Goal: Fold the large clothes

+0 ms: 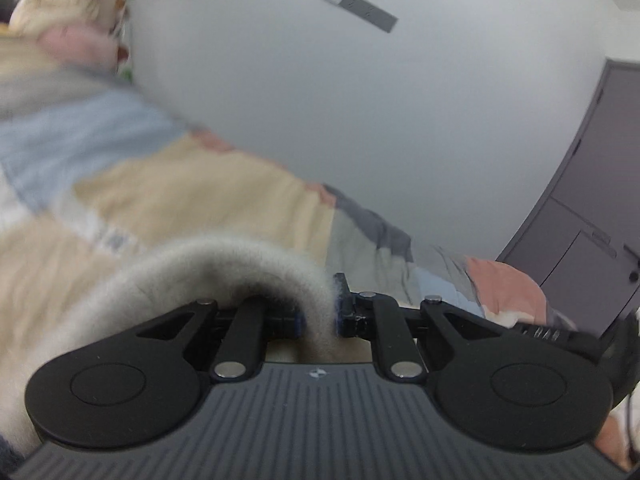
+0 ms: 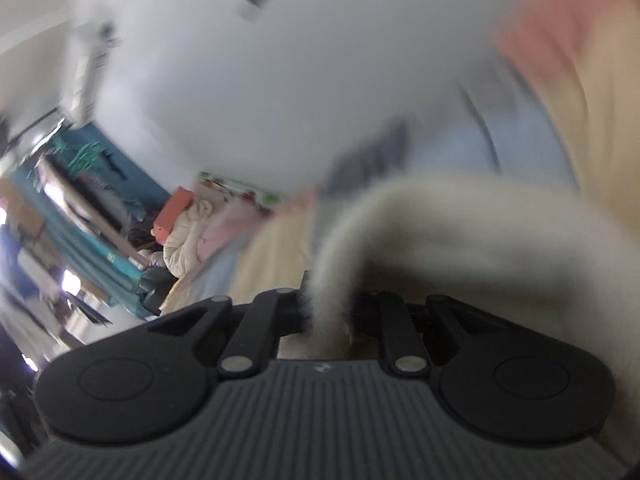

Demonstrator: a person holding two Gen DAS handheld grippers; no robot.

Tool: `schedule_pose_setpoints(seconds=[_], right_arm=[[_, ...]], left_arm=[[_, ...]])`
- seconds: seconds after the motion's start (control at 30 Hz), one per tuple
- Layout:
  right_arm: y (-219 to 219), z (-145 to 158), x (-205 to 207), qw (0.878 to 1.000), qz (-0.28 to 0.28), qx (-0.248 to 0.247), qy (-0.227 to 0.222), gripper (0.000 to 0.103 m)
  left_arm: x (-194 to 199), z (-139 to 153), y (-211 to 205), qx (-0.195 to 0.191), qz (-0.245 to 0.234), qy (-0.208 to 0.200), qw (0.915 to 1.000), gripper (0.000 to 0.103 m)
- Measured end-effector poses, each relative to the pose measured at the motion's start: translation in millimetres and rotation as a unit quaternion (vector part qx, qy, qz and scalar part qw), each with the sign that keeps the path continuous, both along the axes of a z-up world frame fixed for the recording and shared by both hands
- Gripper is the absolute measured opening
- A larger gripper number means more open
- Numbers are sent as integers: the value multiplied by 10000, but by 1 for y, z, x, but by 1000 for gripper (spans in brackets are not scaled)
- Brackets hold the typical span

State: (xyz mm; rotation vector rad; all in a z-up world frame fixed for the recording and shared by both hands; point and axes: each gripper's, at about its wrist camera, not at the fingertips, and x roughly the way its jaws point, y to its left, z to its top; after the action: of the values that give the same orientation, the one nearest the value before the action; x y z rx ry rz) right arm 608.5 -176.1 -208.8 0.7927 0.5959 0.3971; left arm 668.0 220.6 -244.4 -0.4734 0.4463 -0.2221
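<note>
1. Left tongs (image 1: 318, 316), low centre of the left wrist view, are nearly closed, pinching a fuzzy white garment (image 1: 208, 264) that arcs away to the lower left.
2. Behind it a patchwork bed cover (image 1: 192, 192) slants from upper left to lower right, with a grey door (image 1: 580, 208) at the right edge.
3. Right tongs (image 2: 326, 314), low centre of the right wrist view, are nearly closed too, clamping the same garment (image 2: 460, 216), which sweeps to the right over the blurred bed cover (image 2: 600, 132).
</note>
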Motion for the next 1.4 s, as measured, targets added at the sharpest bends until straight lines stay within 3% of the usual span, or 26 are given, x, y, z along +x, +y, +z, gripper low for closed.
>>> schedule_pose_setpoints(seconds=[0.2, 0.27, 0.3, 0.33, 0.4, 0.5, 0.57, 0.87, 1.03, 1.13, 1.3, 1.4], right_arm=[[7, -5, -7, 9997, -58, -106, -223, 17], [5, -3, -10, 9997, -19, -42, -227, 18], [5, -2, -8, 9998, 12, -50, -191, 18], [5, 1, -9, 9998, 34, -96, -174, 19], [3, 3, -8, 9995, 150, -182, -195, 29], [9, 11, -7, 9987, 322, -330, -220, 47], [13, 16, -12, 9979, 408, -424, -283, 62], [14, 42, -61, 9931, 271, -1041, -473, 66], [4, 74, -107, 9847, 194, -1578, -719, 66], [-6, 96, -145, 9822, 24, -1707, -778, 66], [-18, 129, -225, 9724, 12, -2068, -1077, 66], [-24, 149, -270, 9675, 76, -2258, -1134, 66]], left_arm=[[14, -23, 15, -390, -7, 209, 9990, 16], [15, -16, 13, -206, -13, 258, 9995, 16], [2, 1, 7, -86, -29, 258, 9996, 19], [-5, 9, 3, 37, -67, 273, 9996, 23], [-19, 27, -6, 175, -200, 334, 9991, 54], [-38, 39, -12, 380, -115, 222, 9990, 63], [-49, 45, -13, 372, -125, 238, 9989, 63], [-126, 78, -31, 619, -65, 333, 9975, 63], [-171, 118, -43, 914, -106, 216, 9955, 63], [-214, 144, -51, 949, 150, 167, 9952, 63], [-304, 174, -63, 577, 301, 63, 9979, 63], [-359, 189, -82, 864, 315, -20, 9958, 63]])
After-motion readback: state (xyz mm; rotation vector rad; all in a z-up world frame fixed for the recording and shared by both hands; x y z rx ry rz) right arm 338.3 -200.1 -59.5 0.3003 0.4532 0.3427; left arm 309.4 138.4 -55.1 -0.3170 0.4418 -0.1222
